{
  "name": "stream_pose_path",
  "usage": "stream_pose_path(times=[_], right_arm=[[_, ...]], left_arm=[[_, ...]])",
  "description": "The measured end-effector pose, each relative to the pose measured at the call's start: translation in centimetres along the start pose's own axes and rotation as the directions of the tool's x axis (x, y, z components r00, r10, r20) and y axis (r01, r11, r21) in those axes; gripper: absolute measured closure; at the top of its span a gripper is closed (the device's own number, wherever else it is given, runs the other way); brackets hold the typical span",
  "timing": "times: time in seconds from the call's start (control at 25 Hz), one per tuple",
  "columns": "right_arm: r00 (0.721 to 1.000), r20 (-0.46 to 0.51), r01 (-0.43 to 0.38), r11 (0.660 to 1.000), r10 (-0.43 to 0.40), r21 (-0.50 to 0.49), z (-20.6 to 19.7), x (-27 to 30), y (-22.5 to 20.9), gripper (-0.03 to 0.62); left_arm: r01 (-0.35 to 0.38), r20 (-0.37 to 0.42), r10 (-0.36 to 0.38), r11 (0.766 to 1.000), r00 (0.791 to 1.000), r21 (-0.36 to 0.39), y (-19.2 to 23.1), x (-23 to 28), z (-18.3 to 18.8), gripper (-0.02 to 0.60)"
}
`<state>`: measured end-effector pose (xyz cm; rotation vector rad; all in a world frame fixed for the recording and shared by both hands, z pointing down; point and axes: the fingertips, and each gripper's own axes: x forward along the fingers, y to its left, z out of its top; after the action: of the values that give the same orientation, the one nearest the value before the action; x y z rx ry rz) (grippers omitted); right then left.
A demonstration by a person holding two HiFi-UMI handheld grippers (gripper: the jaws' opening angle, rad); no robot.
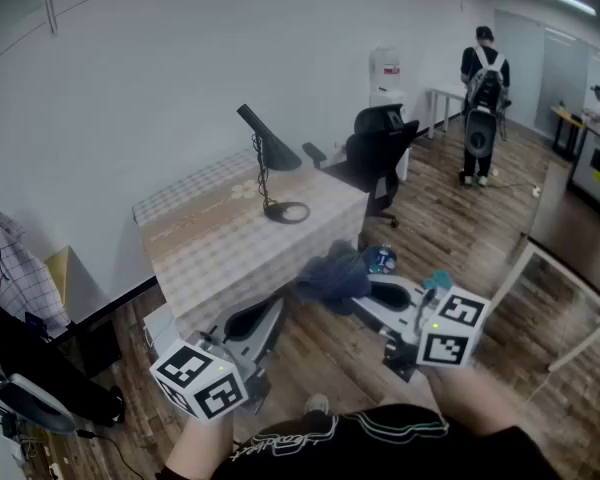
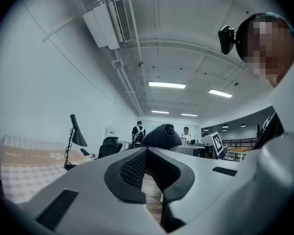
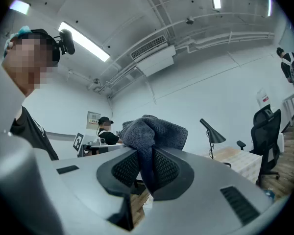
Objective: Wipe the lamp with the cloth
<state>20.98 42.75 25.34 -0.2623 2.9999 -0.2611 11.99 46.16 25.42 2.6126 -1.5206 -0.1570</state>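
Pinching cloth (image 3: pixel 152 131) in right gripper (image 3: pixel 146 156) fingers, bunched past the tips, likely as a wiping pad. Left gripper (image 2: pixel 147 152) fingers pressed together, empty. Found lamp (image 1: pixel 272 163) upright on bench (image 1: pixel 205 243), frame centre, well apart from both.

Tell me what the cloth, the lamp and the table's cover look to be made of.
Cloth: soft knitted or terry fabric, dark blue-grey, matte; its nubby weave and folds show where the right hand-held gripper pinches it.
Lamp: probably painted metal, matte black; thin rigid stem, crisp cone shade.
Table cover: checked beige fabric or vinyl; which cannot be told.
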Motion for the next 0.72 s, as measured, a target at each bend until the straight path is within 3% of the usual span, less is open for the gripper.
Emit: stream_pose_path(times=[0.4, 0.72], right_arm=[[1.000, 0.004, -0.003, 1.000, 0.003, 0.022, 0.0, 0.6, 0.0, 0.537], [1.000, -0.012, 0.025, 0.999, -0.025, 0.034, -0.3, 2.8, -2.9, 0.537]], left_arm=[[-0.004, -0.001, 0.004, 1.000, 1.000, 0.007, 0.2, -0.2, 0.6, 0.581], [-0.009, -0.016, 0.009, 1.000, 1.000, -0.024, 3.7, 1.5, 0.3, 0.581]])
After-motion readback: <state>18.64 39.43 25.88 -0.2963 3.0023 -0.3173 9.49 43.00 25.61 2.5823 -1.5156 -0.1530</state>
